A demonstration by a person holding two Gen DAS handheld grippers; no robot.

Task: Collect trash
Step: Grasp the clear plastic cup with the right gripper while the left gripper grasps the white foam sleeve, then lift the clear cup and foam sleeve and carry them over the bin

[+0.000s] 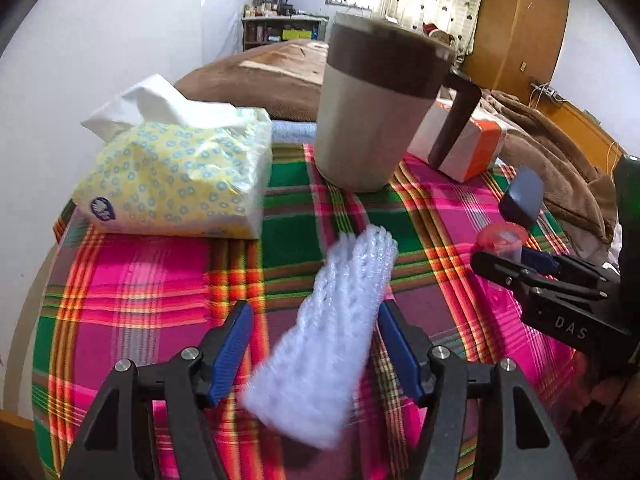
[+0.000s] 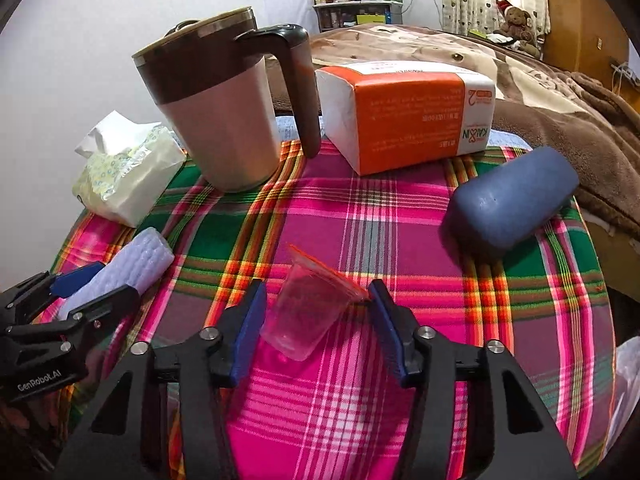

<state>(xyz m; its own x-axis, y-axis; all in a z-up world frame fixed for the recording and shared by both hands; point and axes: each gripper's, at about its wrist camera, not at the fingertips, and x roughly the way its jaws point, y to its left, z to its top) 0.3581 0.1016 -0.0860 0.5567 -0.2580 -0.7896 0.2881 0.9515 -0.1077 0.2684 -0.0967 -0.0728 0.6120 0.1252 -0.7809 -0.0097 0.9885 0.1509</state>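
Observation:
A white foam net sleeve [image 1: 328, 320] lies on the plaid tablecloth [image 1: 140, 280] between the fingers of my left gripper [image 1: 314, 308]. The right pad is next to it, a strip of cloth shows by the left pad, and the jaws are open. From the right wrist view the same sleeve [image 2: 136, 256] sits between that gripper's [image 2: 108, 280] fingers. A clear plastic cup with a red rim [image 2: 308, 312] lies on its side in my right gripper [image 2: 316, 288], with a pad against each side. Left wrist view shows this cup [image 1: 500, 240] at the right gripper [image 1: 508, 254].
A brown-and-beige lidded mug [image 2: 224, 120] stands at the back. A yellow tissue pack [image 1: 172, 176] is at the left, an orange-and-white napkin pack [image 2: 412, 112] behind, a blue oblong case [image 2: 512, 200] at the right. A bed with a brown blanket [image 2: 560, 128] lies beyond.

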